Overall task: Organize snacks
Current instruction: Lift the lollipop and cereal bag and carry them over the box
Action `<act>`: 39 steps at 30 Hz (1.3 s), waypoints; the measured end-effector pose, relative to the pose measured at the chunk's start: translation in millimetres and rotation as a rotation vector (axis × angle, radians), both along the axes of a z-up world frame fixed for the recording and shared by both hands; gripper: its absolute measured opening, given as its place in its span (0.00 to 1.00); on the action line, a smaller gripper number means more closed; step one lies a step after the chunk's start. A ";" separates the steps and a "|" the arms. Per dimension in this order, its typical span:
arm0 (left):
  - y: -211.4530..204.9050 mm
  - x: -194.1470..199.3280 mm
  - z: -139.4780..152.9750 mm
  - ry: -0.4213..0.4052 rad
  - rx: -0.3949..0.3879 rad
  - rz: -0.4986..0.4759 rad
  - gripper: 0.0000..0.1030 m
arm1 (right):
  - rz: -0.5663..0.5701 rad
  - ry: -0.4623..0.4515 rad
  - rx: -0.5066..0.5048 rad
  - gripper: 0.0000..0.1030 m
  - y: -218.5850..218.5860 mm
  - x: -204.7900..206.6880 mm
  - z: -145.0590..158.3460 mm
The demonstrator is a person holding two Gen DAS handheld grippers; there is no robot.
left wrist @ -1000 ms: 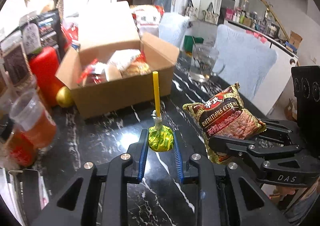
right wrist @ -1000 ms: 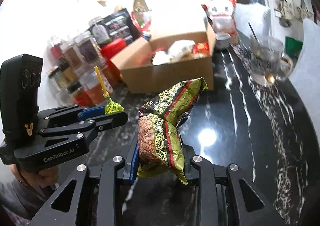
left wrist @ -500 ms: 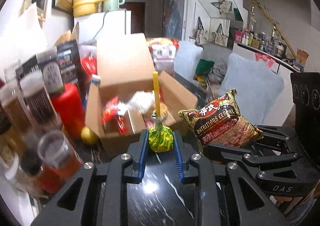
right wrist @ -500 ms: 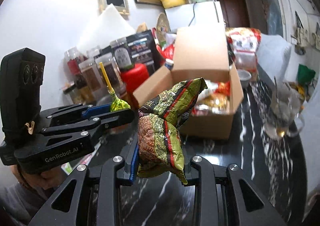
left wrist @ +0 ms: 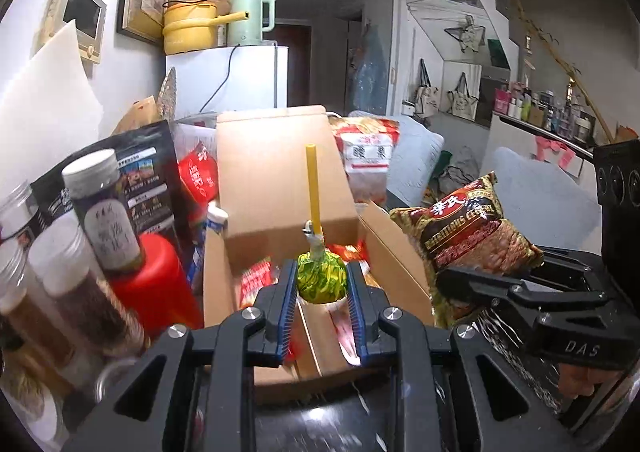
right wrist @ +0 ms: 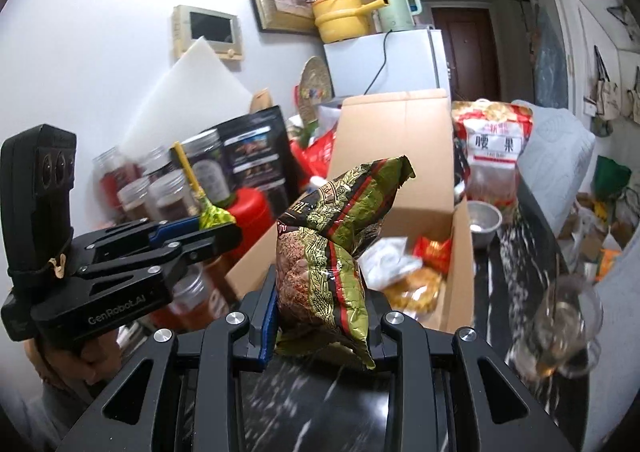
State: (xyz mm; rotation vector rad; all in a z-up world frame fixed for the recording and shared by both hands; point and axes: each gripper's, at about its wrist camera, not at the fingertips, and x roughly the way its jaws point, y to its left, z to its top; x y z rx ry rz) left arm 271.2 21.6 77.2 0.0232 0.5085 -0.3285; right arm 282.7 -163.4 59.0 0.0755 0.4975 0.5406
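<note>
My left gripper (left wrist: 322, 278) is shut on a lollipop (left wrist: 321, 279) with a green-yellow wrapper and a yellow stick pointing up; it hangs over the near edge of an open cardboard box (left wrist: 280, 188) holding several snack packets. My right gripper (right wrist: 320, 292) is shut on a brown and gold cereal bag (right wrist: 328, 248), held upright in front of the same cardboard box (right wrist: 460, 272). In the left wrist view the cereal bag (left wrist: 468, 228) shows at the right, beside the box. In the right wrist view the left gripper (right wrist: 216, 228) with the lollipop (right wrist: 212, 214) shows at the left.
Left of the box stand several lidded jars (left wrist: 100, 212), a red container (left wrist: 156, 284) and a dark pouch (left wrist: 148, 172). A cashew bag (right wrist: 494, 156) and a small metal bowl (right wrist: 482, 222) sit right of the box; a glass mug (right wrist: 564, 324) stands on the black marble table (right wrist: 504, 252).
Both grippers have risen and moved toward the cardboard box, each still holding its snack. The box now fills the middle of both views; the lollipop is over its near edge.
</note>
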 end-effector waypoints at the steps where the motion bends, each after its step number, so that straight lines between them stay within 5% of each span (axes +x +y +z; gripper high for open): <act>1: 1.2 7.9 -0.2 -0.001 -0.004 0.003 0.23 | -0.001 -0.001 0.001 0.30 -0.2 10.7 1.1; 21: -9.0 142.3 -45.0 0.090 0.049 0.072 0.23 | 0.058 0.135 0.013 0.30 18.8 152.0 -26.4; 39: -5.7 186.4 -96.6 0.261 0.130 0.134 0.23 | 0.035 0.298 0.024 0.30 24.0 191.3 -77.0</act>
